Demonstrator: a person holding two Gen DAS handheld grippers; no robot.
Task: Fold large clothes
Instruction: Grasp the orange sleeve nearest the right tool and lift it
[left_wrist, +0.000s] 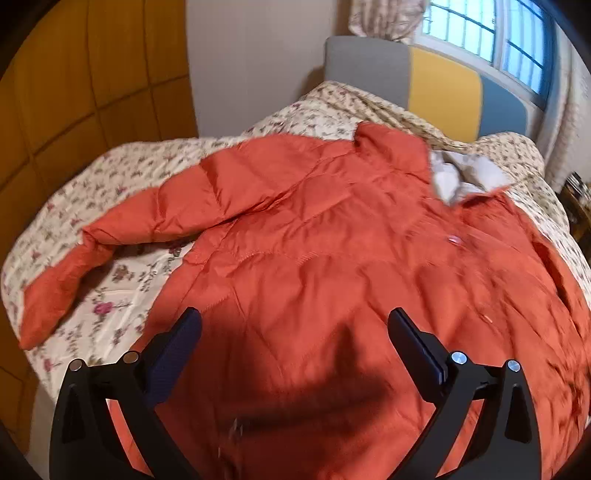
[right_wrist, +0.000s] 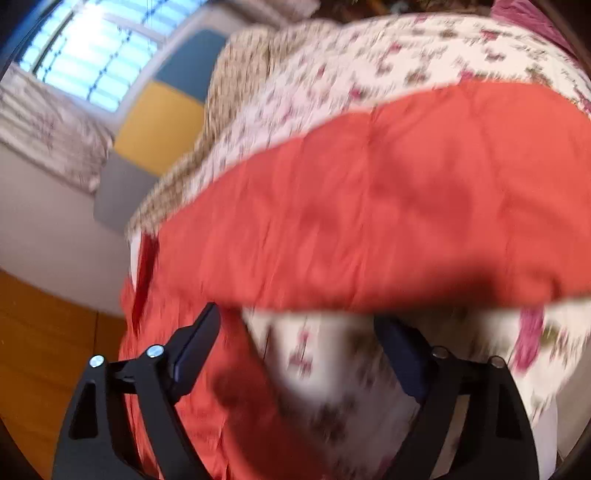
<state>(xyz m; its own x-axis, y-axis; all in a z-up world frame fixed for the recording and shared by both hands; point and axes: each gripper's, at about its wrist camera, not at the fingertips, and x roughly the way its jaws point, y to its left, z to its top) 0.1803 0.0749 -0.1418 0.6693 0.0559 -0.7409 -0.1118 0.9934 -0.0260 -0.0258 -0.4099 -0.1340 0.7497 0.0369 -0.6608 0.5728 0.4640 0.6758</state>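
An orange quilted puffer jacket (left_wrist: 314, 240) lies spread front-up on a floral quilt (left_wrist: 122, 277) covering a bed. Its collar with pale lining (left_wrist: 454, 177) points to the far side, and one sleeve (left_wrist: 110, 236) bends off to the left. My left gripper (left_wrist: 293, 332) is open and empty, hovering over the jacket's lower body. In the blurred right wrist view, the jacket's other sleeve (right_wrist: 388, 206) stretches across the quilt (right_wrist: 332, 369). My right gripper (right_wrist: 295, 332) is open and empty just below that sleeve, beside the jacket's side edge.
A padded headboard (left_wrist: 443, 81) in grey, yellow and blue stands behind the bed. A barred window (left_wrist: 487, 33) with curtains is above it. A wooden wardrobe (left_wrist: 74, 92) stands on the left, close to the bed's edge.
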